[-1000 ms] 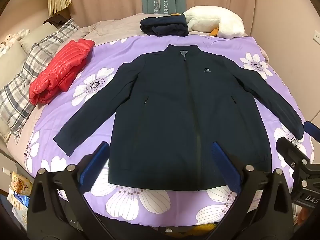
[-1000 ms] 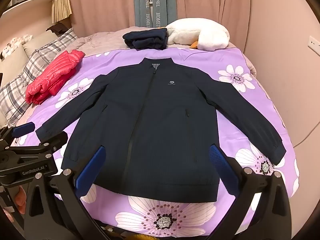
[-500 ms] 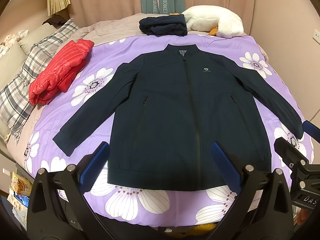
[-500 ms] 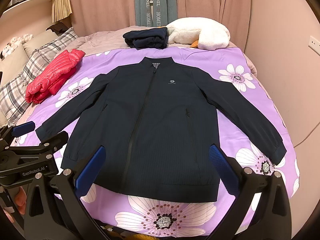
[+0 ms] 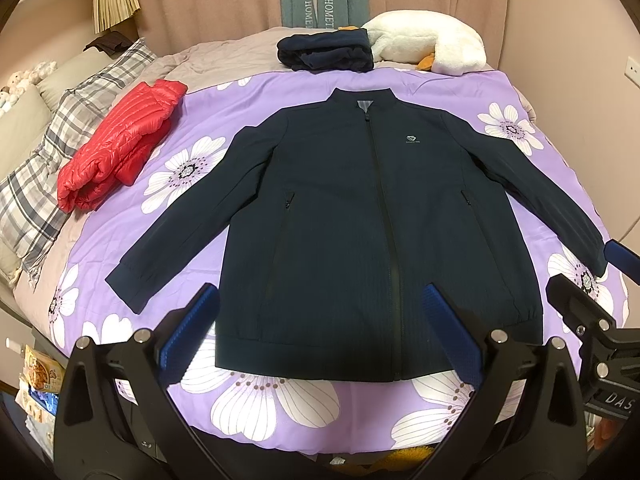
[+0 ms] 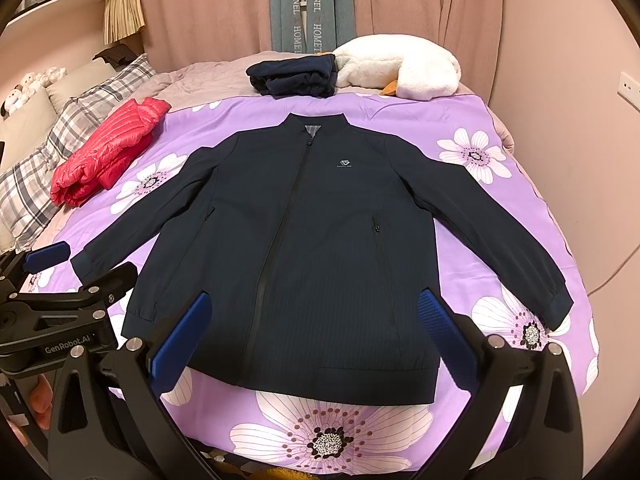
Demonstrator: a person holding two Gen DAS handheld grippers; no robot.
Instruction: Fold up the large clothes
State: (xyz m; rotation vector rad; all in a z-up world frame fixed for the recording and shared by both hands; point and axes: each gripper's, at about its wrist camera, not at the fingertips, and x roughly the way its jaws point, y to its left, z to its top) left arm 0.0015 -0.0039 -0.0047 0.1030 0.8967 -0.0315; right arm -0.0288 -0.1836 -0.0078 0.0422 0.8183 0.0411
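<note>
A dark navy zip jacket [image 5: 360, 232] [image 6: 304, 240] lies flat and face up on the purple flowered bedspread [image 5: 224, 92] [image 6: 460, 112], zipped, collar at the far side, both sleeves spread outward and down. My left gripper [image 5: 320, 320] hovers open above the near hem, nothing between its blue pads. My right gripper [image 6: 312, 324] is likewise open over the hem, empty. Each gripper shows at the edge of the other's view: the right gripper [image 5: 592, 304] at the far right, the left gripper [image 6: 76, 268] at the far left near the sleeve cuff.
A folded red puffer jacket [image 5: 116, 148] [image 6: 108, 152] lies at the left, beside plaid pillows [image 5: 40, 176]. A folded navy garment [image 5: 326, 54] [image 6: 294, 76] and a white plush toy [image 5: 428, 48] [image 6: 400, 66] sit at the far edge. Curtains and a wall stand behind the bed.
Both views have shifted only slightly; the jacket lies as before and both grippers stay open.
</note>
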